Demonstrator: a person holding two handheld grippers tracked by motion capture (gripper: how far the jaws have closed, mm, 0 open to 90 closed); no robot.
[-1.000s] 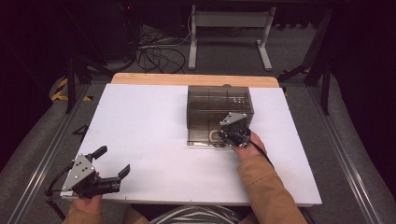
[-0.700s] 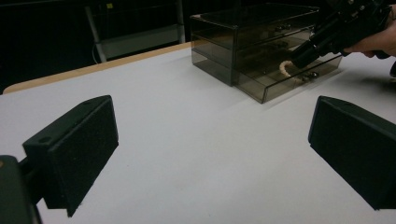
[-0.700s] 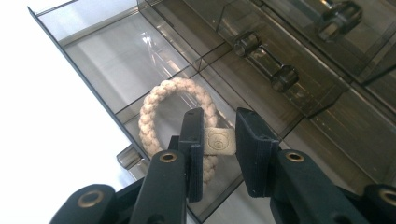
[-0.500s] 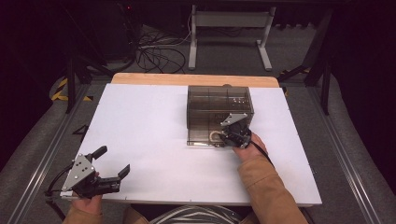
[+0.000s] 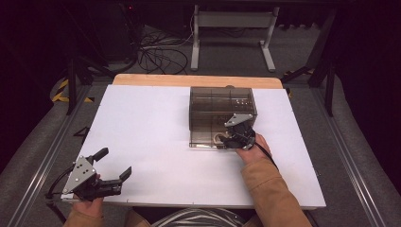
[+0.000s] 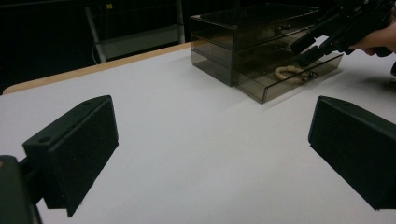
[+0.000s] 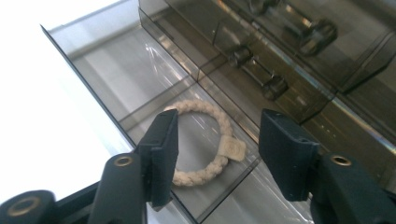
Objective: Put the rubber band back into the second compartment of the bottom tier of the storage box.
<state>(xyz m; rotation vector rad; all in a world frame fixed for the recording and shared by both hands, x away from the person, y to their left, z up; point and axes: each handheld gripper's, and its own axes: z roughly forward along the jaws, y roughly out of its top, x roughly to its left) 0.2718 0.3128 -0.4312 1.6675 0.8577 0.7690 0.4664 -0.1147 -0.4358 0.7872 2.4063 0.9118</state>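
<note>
Bottom drawer of brown box pulled out, so rope ring inside is reachable. Right claw spread above ring, likely ready to grab. Left claw spread, waiting low near counter edge.

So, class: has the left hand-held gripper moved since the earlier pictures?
No. The left hand-held gripper sits at the same spot by the white table's near-left corner, jaws open.

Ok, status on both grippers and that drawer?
Left gripper open, idle. Right gripper open over braided bracelet. Bottom drawer pulled out. Nothing blocking.
</note>
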